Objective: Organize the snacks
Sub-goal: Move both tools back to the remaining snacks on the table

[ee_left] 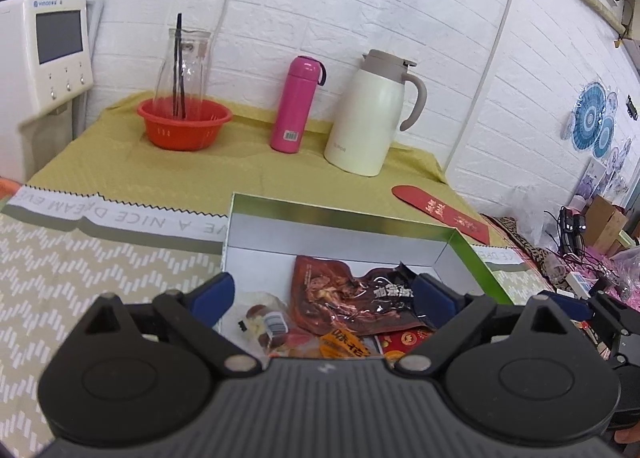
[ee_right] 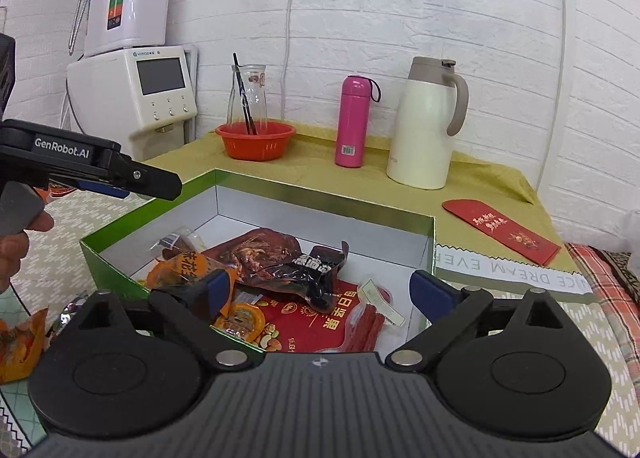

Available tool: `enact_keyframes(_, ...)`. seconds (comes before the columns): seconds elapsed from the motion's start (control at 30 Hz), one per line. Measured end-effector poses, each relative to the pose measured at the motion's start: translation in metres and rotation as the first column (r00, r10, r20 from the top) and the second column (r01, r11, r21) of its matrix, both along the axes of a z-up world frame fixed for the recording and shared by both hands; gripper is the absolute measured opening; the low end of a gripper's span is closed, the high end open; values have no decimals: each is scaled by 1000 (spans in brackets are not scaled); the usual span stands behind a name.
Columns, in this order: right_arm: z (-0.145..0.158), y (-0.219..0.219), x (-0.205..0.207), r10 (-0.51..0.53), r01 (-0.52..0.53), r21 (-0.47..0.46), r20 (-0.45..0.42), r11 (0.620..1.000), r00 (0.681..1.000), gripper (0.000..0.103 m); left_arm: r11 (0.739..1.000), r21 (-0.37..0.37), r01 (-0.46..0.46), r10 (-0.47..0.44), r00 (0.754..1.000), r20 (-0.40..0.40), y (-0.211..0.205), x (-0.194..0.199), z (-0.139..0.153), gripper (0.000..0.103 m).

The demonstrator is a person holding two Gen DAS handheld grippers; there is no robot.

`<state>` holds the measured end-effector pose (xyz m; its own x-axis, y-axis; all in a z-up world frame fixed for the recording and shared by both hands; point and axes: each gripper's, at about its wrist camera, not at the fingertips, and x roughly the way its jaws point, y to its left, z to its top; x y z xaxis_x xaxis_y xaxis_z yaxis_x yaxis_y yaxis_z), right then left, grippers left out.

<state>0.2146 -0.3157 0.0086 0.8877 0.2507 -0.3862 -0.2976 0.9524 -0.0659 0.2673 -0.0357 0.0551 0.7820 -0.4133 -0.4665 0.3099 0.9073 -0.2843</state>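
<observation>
Both tongs, left tongs (ee_left: 322, 292) and right tongs (ee_right: 320, 290), hang spread and empty over the green-rimmed cardboard box (ee_right: 320, 188); an orange foil snack packet (ee_right: 18, 342) lies outside it at lower left, nearer the left tongs.

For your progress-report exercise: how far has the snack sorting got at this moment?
Done: several packets, including the dark meat packet and red nut packet, lie in the green box. In hand: nothing; the left gripper and right gripper are open above it. Left: an orange packet outside the box.
</observation>
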Motion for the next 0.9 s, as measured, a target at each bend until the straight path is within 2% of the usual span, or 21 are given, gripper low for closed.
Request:
enact_keyframes(0.33,21,4,-48,12,-13,21,47,1000,999,103,999,31,30,-32,997,70,-7,-50,25,95)
enact_keyframes(0.6,26,7,-90,31,-32,51,35,998,999,103,996,45,81,-86,991,103,-11,-100,32,95)
enact_keyframes(0.73,20,3,-115,45,-46,84,22,995,999,103,993,47,113,-118,986,120,-9,-131,24,95)
enact_keyframes(0.8,12,2,-127,31,-32,98,3,995,1000,103,986,38,160,-163,979,124,-8,-146,14,95)
enact_keyframes(0.9,-8,0,-145,3,-1,97,-16,995,1000,103,984,35,174,-176,979,98,-8,-164,-6,95)
